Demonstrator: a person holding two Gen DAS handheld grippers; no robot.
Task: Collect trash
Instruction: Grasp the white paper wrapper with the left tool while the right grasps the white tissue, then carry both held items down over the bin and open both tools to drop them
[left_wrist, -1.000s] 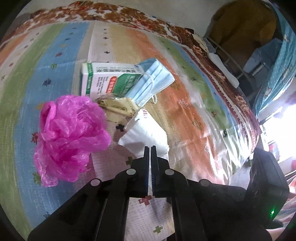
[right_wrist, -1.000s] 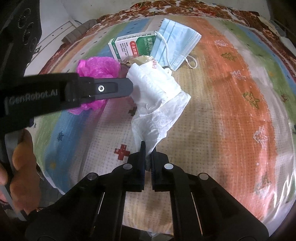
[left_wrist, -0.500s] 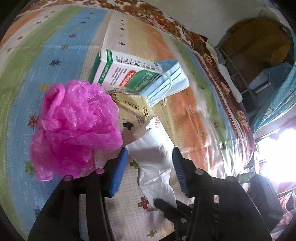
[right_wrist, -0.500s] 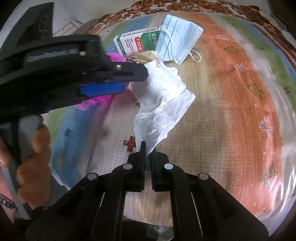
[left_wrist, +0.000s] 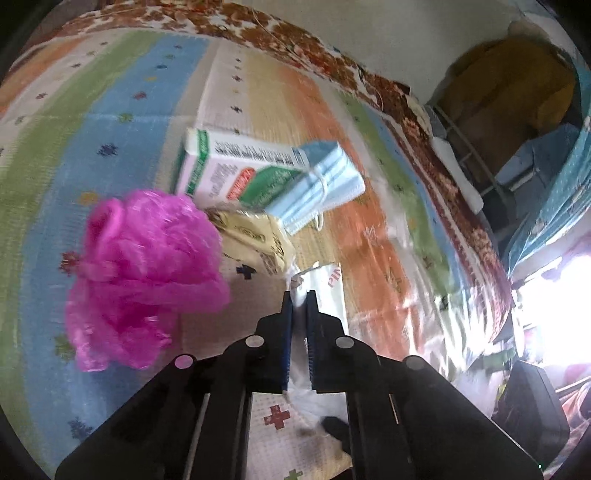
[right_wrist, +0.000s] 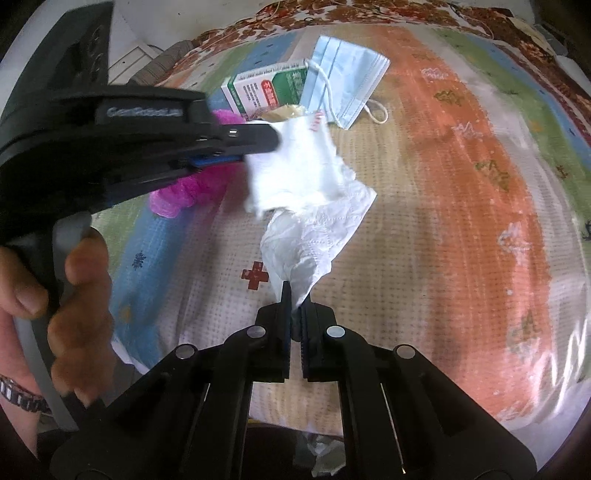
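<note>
A white plastic bag (right_wrist: 306, 192) is stretched between both grippers above the striped bedspread. My right gripper (right_wrist: 293, 299) is shut on its near end. My left gripper (left_wrist: 299, 295) is shut on its far edge (left_wrist: 325, 284); it also shows in the right wrist view (right_wrist: 258, 142). Beyond the bag lie a crumpled pink plastic bag (left_wrist: 144, 266), a yellowish wrapper (left_wrist: 255, 232), a green and white box (left_wrist: 236, 173) and a blue face mask (left_wrist: 321, 184). The box (right_wrist: 269, 88) and the mask (right_wrist: 347, 85) also show in the right wrist view.
The bedspread (right_wrist: 461, 206) is covered by a clear plastic sheet on the right side. Furniture and a yellow cloth (left_wrist: 509, 85) stand beyond the bed's far right edge. A hand (right_wrist: 70, 280) holds the left gripper's handle.
My left gripper opened, moved over the white bag's far edge and has shut on it. My right gripper stayed shut on the bag's near end.
</note>
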